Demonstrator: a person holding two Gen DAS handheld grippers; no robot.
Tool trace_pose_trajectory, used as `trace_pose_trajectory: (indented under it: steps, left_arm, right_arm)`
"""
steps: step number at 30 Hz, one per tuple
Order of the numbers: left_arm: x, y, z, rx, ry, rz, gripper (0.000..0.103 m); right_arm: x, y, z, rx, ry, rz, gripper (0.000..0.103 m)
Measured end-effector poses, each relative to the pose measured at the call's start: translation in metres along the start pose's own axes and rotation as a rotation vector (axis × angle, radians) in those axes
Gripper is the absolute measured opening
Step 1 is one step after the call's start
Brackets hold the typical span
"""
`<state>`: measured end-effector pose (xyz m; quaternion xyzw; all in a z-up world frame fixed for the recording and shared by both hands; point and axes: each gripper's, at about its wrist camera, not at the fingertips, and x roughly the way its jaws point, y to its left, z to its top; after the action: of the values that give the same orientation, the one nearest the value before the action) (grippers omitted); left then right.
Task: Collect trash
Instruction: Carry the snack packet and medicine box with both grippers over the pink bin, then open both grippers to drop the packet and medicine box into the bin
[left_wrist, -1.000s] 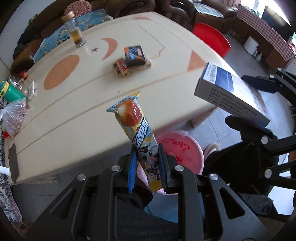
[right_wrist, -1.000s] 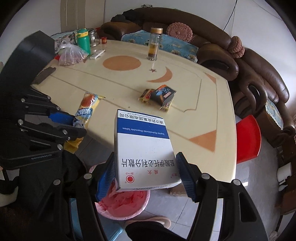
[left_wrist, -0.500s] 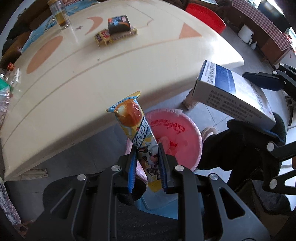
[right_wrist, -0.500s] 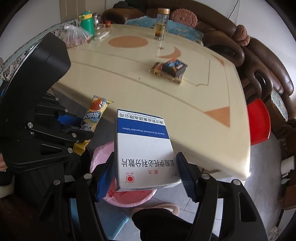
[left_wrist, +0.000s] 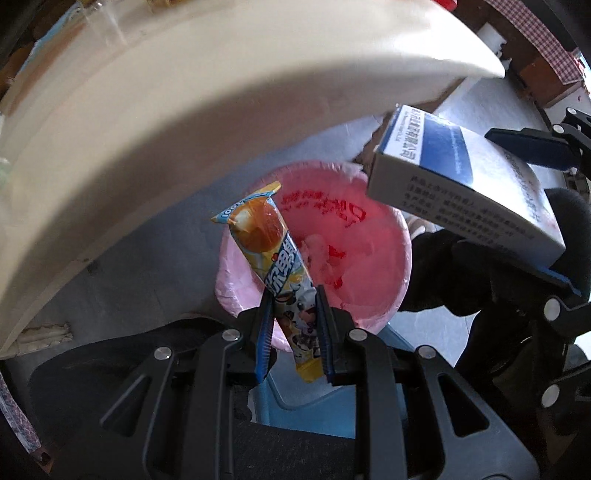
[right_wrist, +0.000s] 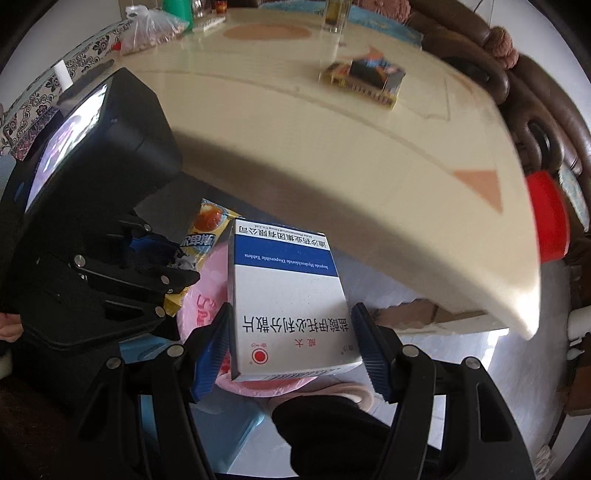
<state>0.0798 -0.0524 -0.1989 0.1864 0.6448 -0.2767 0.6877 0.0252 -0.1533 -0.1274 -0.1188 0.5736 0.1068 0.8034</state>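
Note:
My left gripper is shut on a yellow ice-cream wrapper and holds it upright over the near rim of a bin lined with a pink bag. My right gripper is shut on a white and blue medicine box, held over the same pink bin. The box also shows in the left wrist view, above the bin's right rim. The wrapper shows in the right wrist view, left of the box.
The cream table overhangs the bin on the far side. On it lie small snack packs, a glass jar and a plastic bag. A red stool stands right. A blue stool is under the bin.
Both grippers have dropped from table height to below the table edge and now hang over the pink bin. Each keeps its item.

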Motion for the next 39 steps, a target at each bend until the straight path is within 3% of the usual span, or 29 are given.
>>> trace_pose_trajectory:
  steps: [18,31,33,35,36,39]
  left_arm:
    - [0.09,-0.006,0.013,-0.012,0.19,-0.038,0.022]
    - [0.129,-0.004,0.017,-0.004,0.288,-0.038,0.023]
    - [0.131,-0.005,0.018,0.005,0.298,-0.028,0.032]
    - [0.134,-0.007,0.019,0.004,0.315,-0.034,0.058]
    - [0.135,-0.004,0.019,0.005,0.313,-0.026,0.061]
    - [0.135,-0.003,0.019,0.005,0.309,-0.018,0.069]
  right_arm:
    - [0.099,-0.022,-0.011,0.061,0.182,0.065,0.063]
    - [0.148,-0.026,-0.019,0.05,0.27,0.095,0.064]
    - [0.151,-0.024,-0.018,0.039,0.281,0.096,0.065]
    - [0.155,-0.022,-0.017,0.027,0.293,0.095,0.071]
    - [0.157,-0.021,-0.016,0.019,0.301,0.088,0.077]
    - [0.161,-0.02,-0.02,0.014,0.309,0.087,0.078]
